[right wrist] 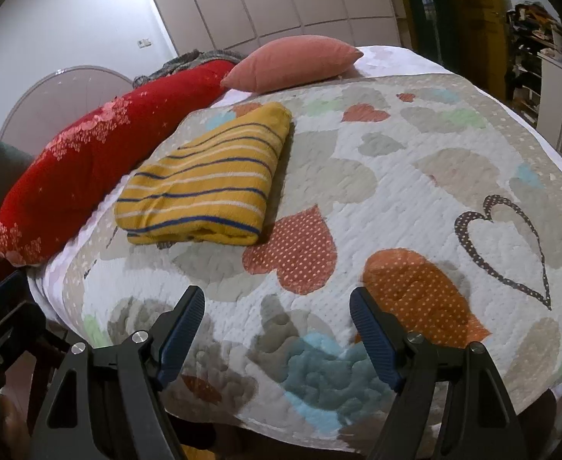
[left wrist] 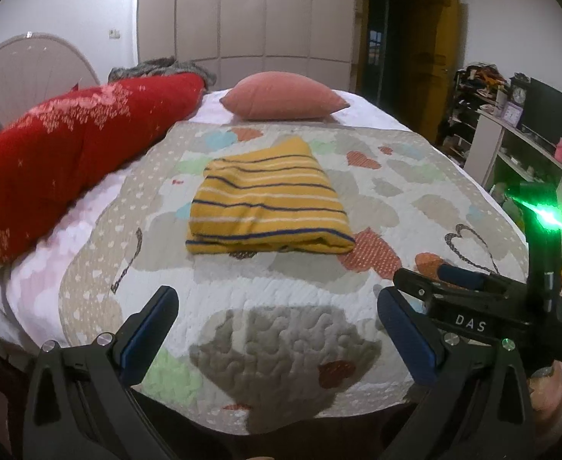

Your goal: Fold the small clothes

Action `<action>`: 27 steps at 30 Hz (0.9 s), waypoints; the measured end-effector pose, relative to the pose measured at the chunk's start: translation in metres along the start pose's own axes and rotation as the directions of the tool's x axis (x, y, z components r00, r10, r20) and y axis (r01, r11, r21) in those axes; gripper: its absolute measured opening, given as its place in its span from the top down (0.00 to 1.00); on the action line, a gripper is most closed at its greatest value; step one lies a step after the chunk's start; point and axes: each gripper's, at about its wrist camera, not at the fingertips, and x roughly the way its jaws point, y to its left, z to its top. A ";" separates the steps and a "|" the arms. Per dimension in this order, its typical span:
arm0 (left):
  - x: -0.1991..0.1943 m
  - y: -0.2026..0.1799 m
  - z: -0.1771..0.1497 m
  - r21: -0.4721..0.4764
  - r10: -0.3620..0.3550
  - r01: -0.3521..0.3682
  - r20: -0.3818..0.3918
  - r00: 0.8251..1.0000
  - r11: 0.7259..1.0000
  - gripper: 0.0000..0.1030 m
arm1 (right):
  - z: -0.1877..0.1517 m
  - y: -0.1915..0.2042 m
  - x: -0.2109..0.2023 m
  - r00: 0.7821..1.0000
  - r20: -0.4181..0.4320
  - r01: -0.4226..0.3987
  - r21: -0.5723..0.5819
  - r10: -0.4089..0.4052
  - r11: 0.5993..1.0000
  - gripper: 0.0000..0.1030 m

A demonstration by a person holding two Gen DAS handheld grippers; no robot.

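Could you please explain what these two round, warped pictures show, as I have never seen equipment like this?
There is no robot here: a person holds a two-finger gripper in each hand, and a fisheye camera on each looks forward along its fingers. One picture is from the left gripper, the other from the right gripper. The black arms with blue pads at the bottom are those fingers. Both grippers are open and hold nothing. Ahead is a bed with a heart-patterned quilt. On it lies a folded yellow striped garment. Behind are a pink pillow and a long red cushion.

Heart-patterned quilted bed (left wrist: 415,199), folded yellow striped garment (left wrist: 265,203), pink pillow (left wrist: 283,96), red bolster (left wrist: 70,153).
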 end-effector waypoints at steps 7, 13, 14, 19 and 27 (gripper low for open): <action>0.007 0.007 -0.002 -0.031 -0.007 0.006 -0.034 0.999 0.999 0.00 | -0.005 0.008 0.006 1.000 -0.021 -0.003 -0.022 0.002 1.000 0.19; 0.009 0.005 -0.004 -0.034 -0.014 0.012 -0.038 0.999 0.999 0.00 | -0.006 0.007 0.009 0.999 -0.033 -0.001 -0.019 0.001 1.000 0.19; 0.009 0.005 -0.004 -0.036 -0.016 0.015 -0.039 0.999 0.999 0.00 | -0.006 0.007 0.010 0.999 -0.034 -0.002 -0.018 0.001 1.000 0.19; 0.011 0.007 -0.005 -0.055 -0.031 0.028 -0.052 0.998 0.998 0.00 | -0.007 0.008 0.010 0.999 -0.035 -0.002 -0.020 0.001 1.000 0.19; 0.017 0.008 -0.006 -0.051 0.004 -0.007 -0.071 0.997 0.999 0.00 | -0.010 0.009 0.008 1.000 -0.027 0.005 -0.032 -0.006 0.999 0.19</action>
